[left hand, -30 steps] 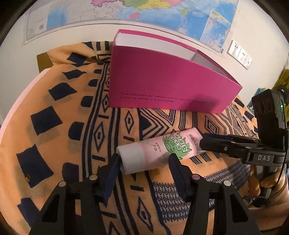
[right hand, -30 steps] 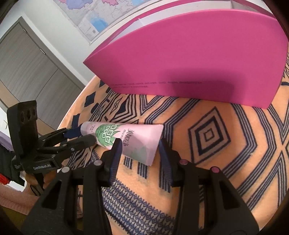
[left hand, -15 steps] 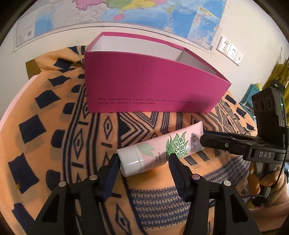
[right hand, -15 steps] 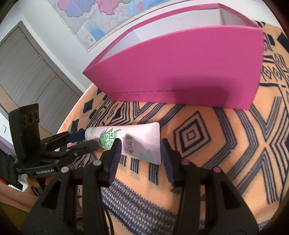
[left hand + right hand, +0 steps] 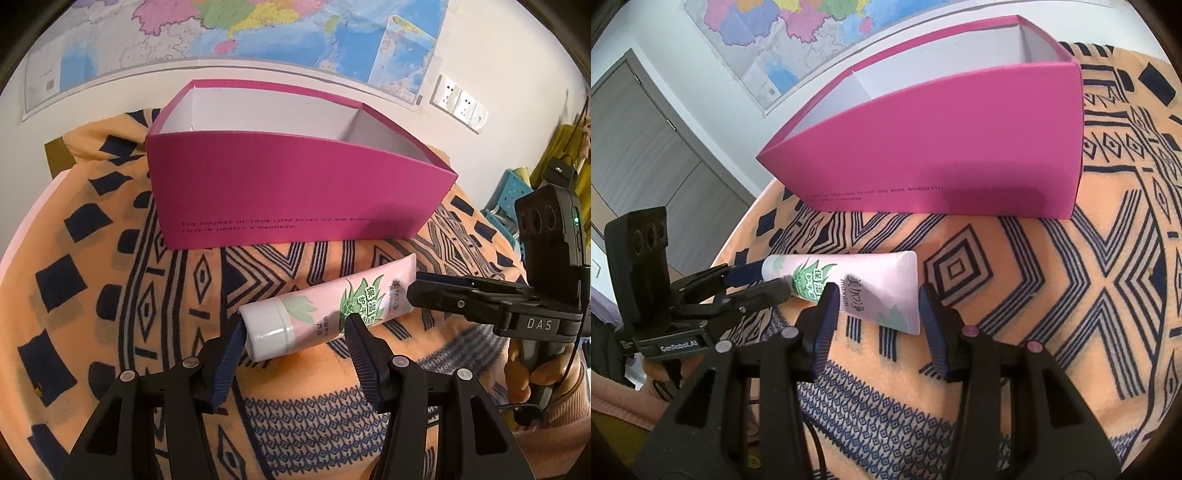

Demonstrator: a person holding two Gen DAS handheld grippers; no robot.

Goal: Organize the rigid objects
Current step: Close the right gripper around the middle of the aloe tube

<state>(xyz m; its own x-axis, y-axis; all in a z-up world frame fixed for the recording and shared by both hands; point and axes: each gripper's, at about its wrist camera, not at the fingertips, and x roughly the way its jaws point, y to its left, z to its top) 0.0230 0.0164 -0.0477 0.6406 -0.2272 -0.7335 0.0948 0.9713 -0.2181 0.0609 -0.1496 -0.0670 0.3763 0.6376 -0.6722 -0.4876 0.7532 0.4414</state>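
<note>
Both tools hold one hand-cream tube between them: the left tool is clamped on its white cap end, the right tool on the flat crimped tail. Tube looks lifted just off the patterned blanket, lying roughly level, in front of the open magenta box. To do this well, I judge, raise both ends evenly above the near wall, carry it over the white interior, lower it, then release both together so neither end tips.
</note>
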